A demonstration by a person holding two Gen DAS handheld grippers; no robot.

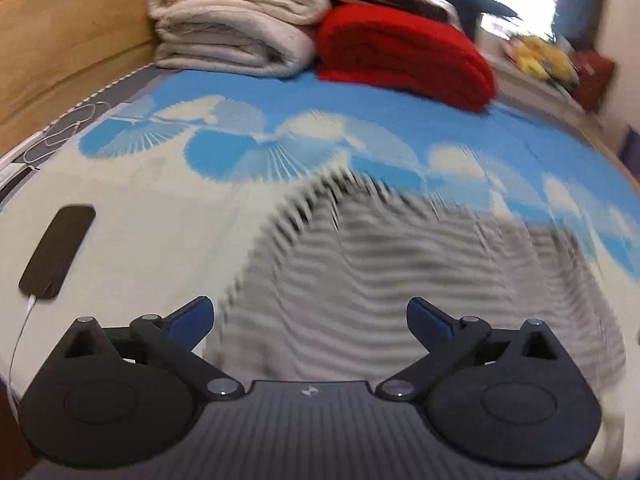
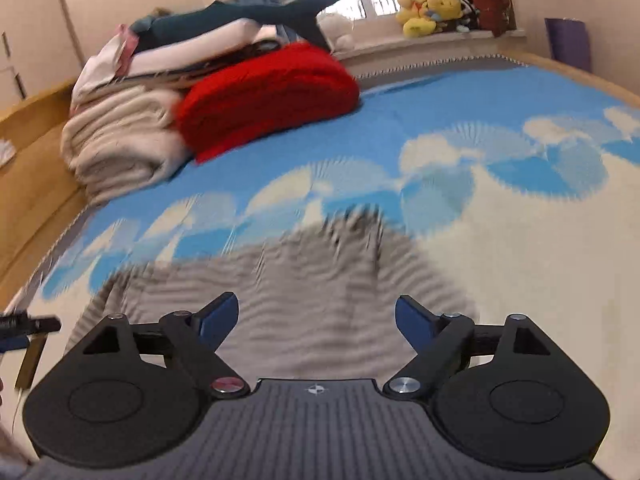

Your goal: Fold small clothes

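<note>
A bed (image 1: 160, 208) bears striped garment (image 1: 400, 264), phone (image 1: 58, 252), red blanket (image 1: 404, 60).

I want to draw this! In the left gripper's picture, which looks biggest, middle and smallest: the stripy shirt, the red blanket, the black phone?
1. Stripy shirt, biggest, though it lies nearest the camera, which inflates it.
2. Red blanket, farther back.
3. Black phone, smallest.

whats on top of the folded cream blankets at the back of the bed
A slanting stack of pale folded bedding lies on the folded cream blankets, with a dark teal shark plush on top. What sits between the layers is covered.
</note>
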